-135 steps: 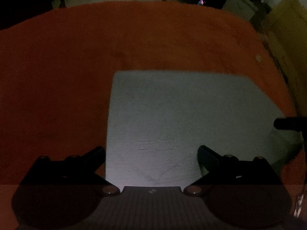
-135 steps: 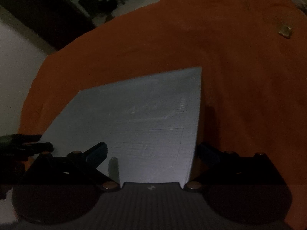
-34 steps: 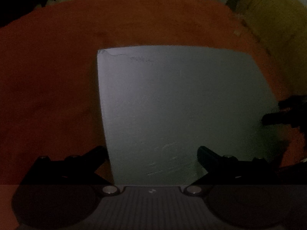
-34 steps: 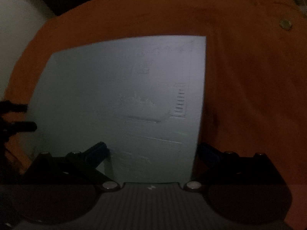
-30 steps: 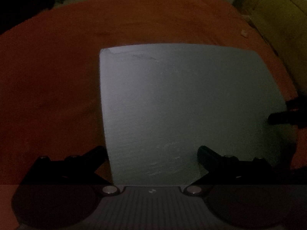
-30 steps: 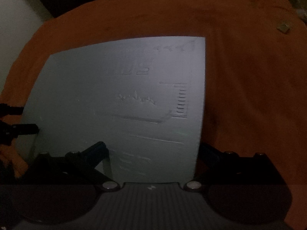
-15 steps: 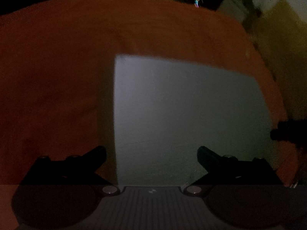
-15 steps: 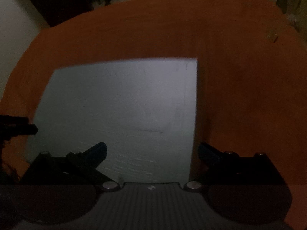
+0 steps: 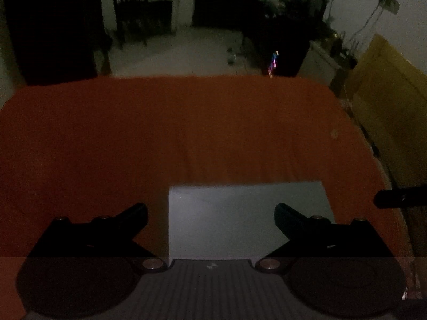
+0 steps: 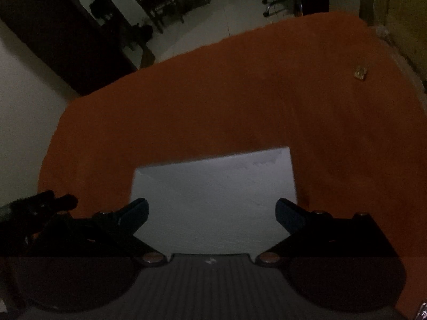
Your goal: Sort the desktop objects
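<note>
A pale grey sheet of paper [image 9: 240, 218] lies flat on the orange-red tablecloth [image 9: 186, 138]; in the right wrist view the sheet [image 10: 213, 194] fills the near middle. My left gripper [image 9: 210, 213] hovers open over the sheet's near left part, its fingers wide apart and holding nothing. My right gripper [image 10: 212, 210] hangs open over the sheet's near right part, also holding nothing. Each gripper shows in the other's view: the right gripper [image 9: 400, 200] at the sheet's right, the left gripper [image 10: 40, 205] at its left.
A small tan object [image 10: 360, 72] rests on the cloth at the far right, faint in the left wrist view as a small object [image 9: 334, 134]. Beyond the table's far edge are a dim floor, dark chairs [image 9: 141, 10] and a yellow board [image 9: 387, 93].
Both views have pulled back and tilted up: the sheet, which filled the frames a second ago, now looks small and low, and the room behind the table shows. Both grippers stay open.
</note>
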